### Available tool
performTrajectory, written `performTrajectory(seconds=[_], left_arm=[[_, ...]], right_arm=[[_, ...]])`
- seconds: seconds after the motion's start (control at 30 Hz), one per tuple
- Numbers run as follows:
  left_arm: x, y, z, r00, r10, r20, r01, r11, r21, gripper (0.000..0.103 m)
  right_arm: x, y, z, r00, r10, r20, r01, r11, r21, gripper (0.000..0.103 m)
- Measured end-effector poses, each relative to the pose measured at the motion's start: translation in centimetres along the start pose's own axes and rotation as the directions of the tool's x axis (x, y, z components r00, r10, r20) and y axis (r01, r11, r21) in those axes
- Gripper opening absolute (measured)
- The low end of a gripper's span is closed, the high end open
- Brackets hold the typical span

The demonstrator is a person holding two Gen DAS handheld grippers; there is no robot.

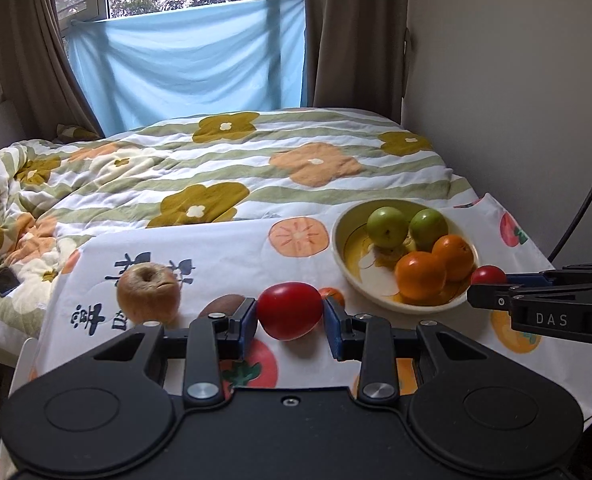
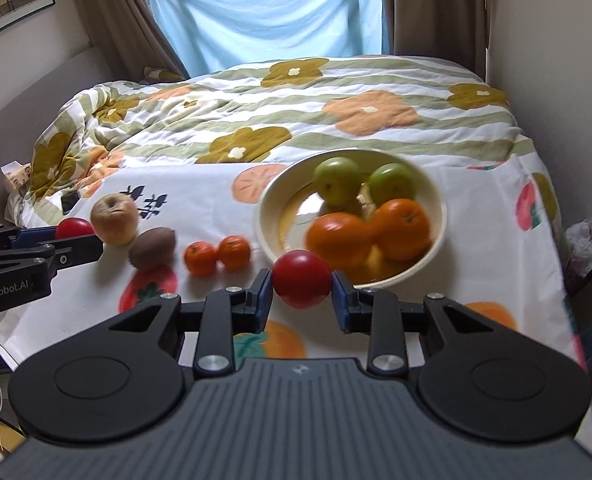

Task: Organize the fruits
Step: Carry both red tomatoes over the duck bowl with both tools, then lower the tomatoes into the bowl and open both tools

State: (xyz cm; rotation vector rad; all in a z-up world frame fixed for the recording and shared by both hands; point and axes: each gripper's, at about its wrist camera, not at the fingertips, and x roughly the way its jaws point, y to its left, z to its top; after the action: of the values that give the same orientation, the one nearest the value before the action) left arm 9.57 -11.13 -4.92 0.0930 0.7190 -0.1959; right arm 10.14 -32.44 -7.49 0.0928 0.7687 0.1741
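My left gripper (image 1: 290, 322) is shut on a red tomato (image 1: 289, 310) above the tablecloth. It also shows at the left of the right wrist view (image 2: 74, 240). My right gripper (image 2: 301, 296) is shut on a second red tomato (image 2: 301, 283) by the near rim of a cream bowl (image 2: 270, 204). The bowl (image 1: 345, 268) holds two green apples (image 1: 387, 226) and two oranges (image 1: 419, 276). On the cloth lie a wrinkled yellow apple (image 2: 115, 218), a brown kiwi (image 2: 152, 248) and two small tangerines (image 2: 216, 256).
The table with the fruit-print cloth (image 1: 216, 248) stands against a bed with a flowered quilt (image 1: 224, 160). A phone (image 1: 4, 281) lies on the quilt at the left. A wall (image 1: 515, 100) runs along the right. A cable (image 1: 587, 196) hangs there.
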Motion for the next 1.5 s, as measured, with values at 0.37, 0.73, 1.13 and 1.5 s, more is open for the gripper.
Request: performTrajectory(seconds=[0.37, 0.73, 1.13, 1.5], left_arm=[[5.3, -5.4, 4.0, 0.999, -0.035, -0.002, 0.035, 0.999, 0.032, 0.039], [12.9, -5.6, 7.1, 0.995, -0.074, -0.07, 0.081, 0.993, 0.089, 0.039], [19.9, -5.1, 9.0, 0.984, -0.115, -0.136, 0.132, 0.984, 0.123, 0.039], [20.9, -4.2, 9.6, 0.98, -0.152, -0.13, 0.166, 0.981, 0.099, 0.086]], right_arm=[[1.5, -6.8, 3.6, 1.0, -0.009, 0.013, 0.008, 1.0, 0.021, 0.047], [5.3, -9.1, 6.3, 0.998, -0.059, 0.006, 0.058, 0.991, 0.122, 0.047], [10.0, -9.4, 8.4, 0.996, -0.088, -0.011, 0.088, 0.978, 0.188, 0.047], [12.1, -9.7, 9.3, 0.996, -0.087, -0.025, 0.09, 0.973, 0.214, 0.046]])
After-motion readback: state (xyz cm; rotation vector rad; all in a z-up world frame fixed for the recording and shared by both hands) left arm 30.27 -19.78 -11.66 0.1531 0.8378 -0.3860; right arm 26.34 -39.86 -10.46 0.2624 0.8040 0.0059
